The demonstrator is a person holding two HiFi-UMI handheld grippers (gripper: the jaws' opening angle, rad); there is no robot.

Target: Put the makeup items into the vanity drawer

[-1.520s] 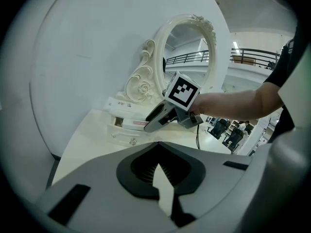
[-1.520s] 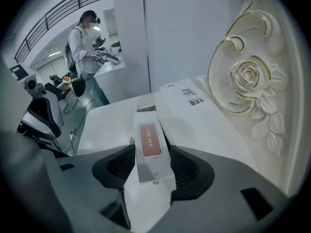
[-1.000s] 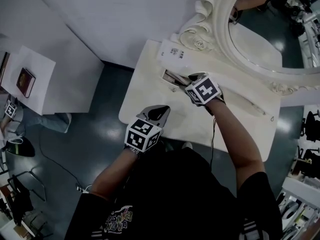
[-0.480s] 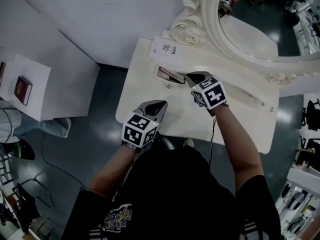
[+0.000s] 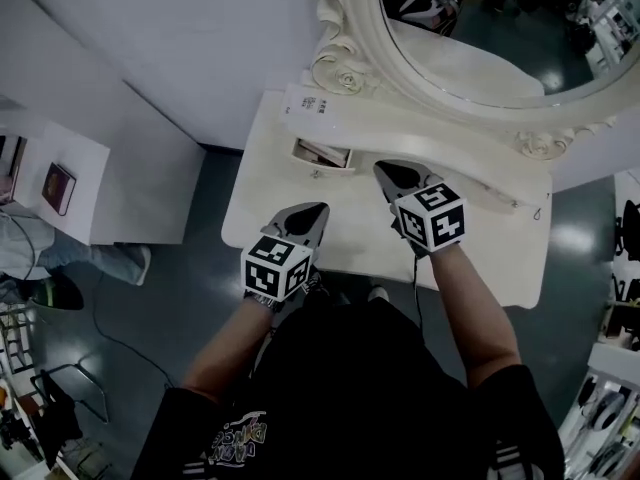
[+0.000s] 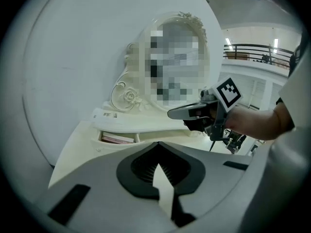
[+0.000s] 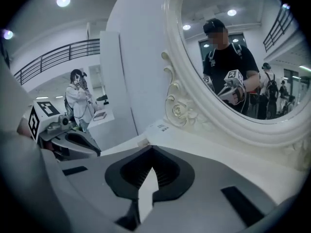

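The cream vanity table (image 5: 480, 258) has a small drawer (image 5: 322, 154) standing open at its back left, with a flat pinkish item (image 6: 116, 139) lying in it. My right gripper (image 5: 393, 176) is shut and holds nothing; it hovers over the tabletop to the right of the drawer, clear of it. In its own view its jaws (image 7: 151, 152) meet, pointing at the mirror's base. My left gripper (image 5: 308, 216) hovers near the table's front edge below the drawer. Its jaws (image 6: 158, 147) are also closed on nothing.
A large oval mirror (image 5: 470, 78) in a carved frame stands at the table's back. A white labelled box (image 5: 312, 102) lies on the shelf above the drawer. A white pedestal (image 5: 60, 183) with a book stands at the left, and a person (image 7: 77, 101) stands beyond it.
My right gripper has drawn back from the open drawer toward the table's front and right. The left gripper has stayed almost where it was.
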